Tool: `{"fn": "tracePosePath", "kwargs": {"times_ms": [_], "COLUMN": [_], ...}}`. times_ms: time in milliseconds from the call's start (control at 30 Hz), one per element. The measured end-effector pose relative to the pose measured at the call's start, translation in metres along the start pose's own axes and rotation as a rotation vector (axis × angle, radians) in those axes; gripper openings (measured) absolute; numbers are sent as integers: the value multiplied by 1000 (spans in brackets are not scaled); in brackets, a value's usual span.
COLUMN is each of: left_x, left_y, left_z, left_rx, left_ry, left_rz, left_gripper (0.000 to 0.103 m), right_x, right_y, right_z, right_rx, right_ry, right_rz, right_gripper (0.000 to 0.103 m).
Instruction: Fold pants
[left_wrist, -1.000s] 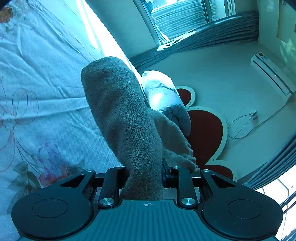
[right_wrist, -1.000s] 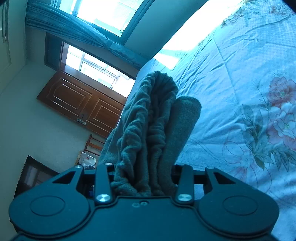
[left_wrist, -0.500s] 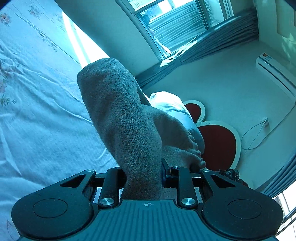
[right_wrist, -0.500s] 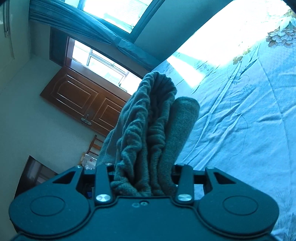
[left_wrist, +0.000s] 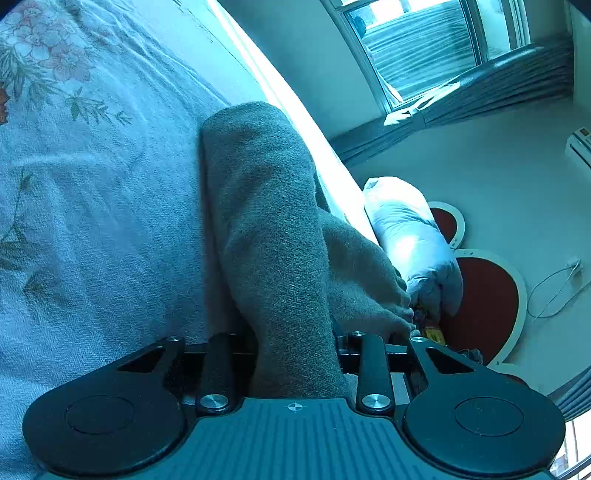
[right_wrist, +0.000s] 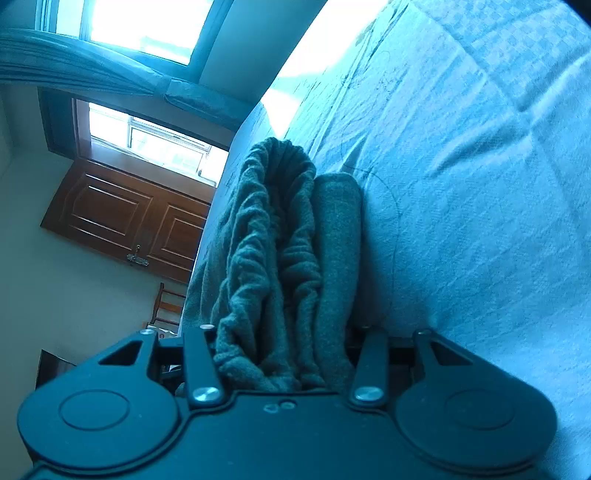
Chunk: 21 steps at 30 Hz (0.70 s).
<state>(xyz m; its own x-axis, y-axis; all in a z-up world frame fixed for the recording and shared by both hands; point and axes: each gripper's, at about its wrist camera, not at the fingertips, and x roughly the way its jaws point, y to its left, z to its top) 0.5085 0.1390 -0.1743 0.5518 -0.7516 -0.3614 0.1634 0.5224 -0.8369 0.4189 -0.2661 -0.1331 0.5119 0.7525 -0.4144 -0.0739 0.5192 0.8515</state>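
Floral bedsheet (left_wrist: 92, 229) | both grippers, left (left_wrist: 295, 354) and right (right_wrist: 284, 354), clamp pants (left_wrist: 269, 236)

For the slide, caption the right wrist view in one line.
Right gripper shut on bunched grey pants above a pale bedspread, wooden door behind.

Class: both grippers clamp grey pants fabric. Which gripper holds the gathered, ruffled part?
The right gripper: its pants bunch in ruffles; the left gripper holds smooth cloth.
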Motion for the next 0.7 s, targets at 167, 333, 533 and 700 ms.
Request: {"fn": "tracePosePath", "kwargs": {"times_ms": [167,333,533,700], "left_x": [-22,-62,-76,-59], "left_y": [-25,-67,-98,-107], "left_z": [1,3,-18,-41], "left_rx": [84,248,379,429], "left_ry": [-8,-67,-107,-118], "left_rz": [111,320,526,612], "left_gripper": [53,61,68,80], "right_x": [-23,-66,-66,-29], "right_y": [14,35,98,104], "right_z": [0,-9,-37,-48], "right_rx": [-21,-69,-400,-543], "right_ry": [12,-121,-173,-125], "right_rz": [-62,-164,-299,-563], "right_gripper": [52,81,87,92]}}
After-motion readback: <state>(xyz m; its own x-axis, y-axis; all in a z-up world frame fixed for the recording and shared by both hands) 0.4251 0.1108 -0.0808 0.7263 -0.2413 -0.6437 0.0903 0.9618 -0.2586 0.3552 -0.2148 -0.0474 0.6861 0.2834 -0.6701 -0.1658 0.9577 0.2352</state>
